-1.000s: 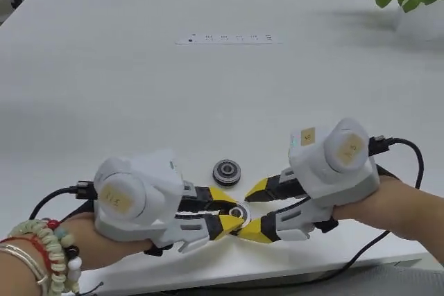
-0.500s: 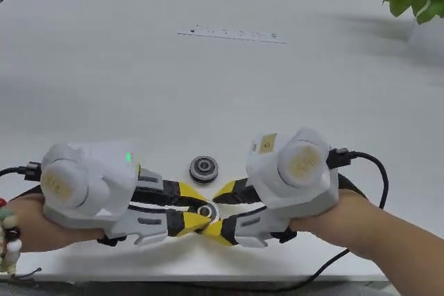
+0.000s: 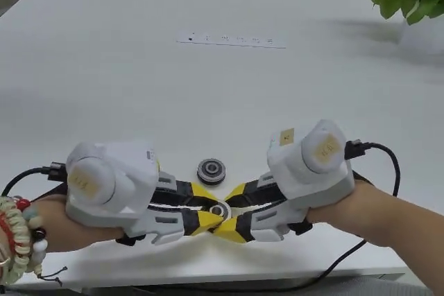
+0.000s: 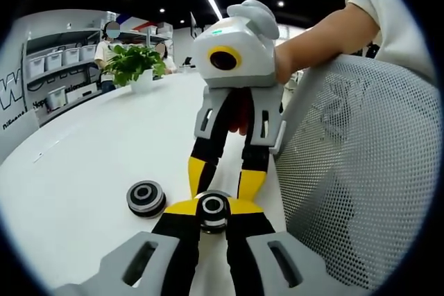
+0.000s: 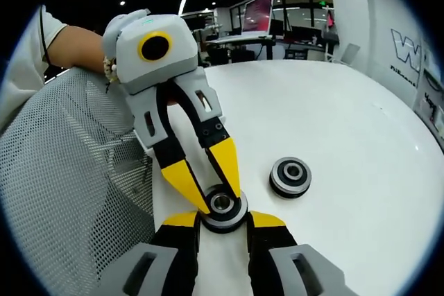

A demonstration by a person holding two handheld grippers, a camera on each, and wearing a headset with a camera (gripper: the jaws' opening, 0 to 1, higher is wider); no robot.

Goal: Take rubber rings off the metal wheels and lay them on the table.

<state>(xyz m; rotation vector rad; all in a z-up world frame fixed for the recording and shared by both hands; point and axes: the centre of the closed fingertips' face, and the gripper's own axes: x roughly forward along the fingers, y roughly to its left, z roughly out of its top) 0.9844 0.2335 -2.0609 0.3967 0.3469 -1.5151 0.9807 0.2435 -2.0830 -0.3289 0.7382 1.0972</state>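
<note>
Both left gripper (image 3: 207,215) and right gripper (image 3: 233,214) pinch one wheel (image 3: 220,211) by the table's (image 3: 208,95) near edge; best anchor it with one and peel its rubber ring (image 5: 223,225) outward.

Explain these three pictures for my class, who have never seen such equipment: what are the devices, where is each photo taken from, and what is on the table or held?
A person holds two hand tools, each with two yellow-tipped jaws. The left gripper and right gripper face each other. The head view looks down from a headset; each gripper view comes from a camera riding on that gripper. Both grippers clamp the near wheel. A second wheel lies free on the white table.
</note>
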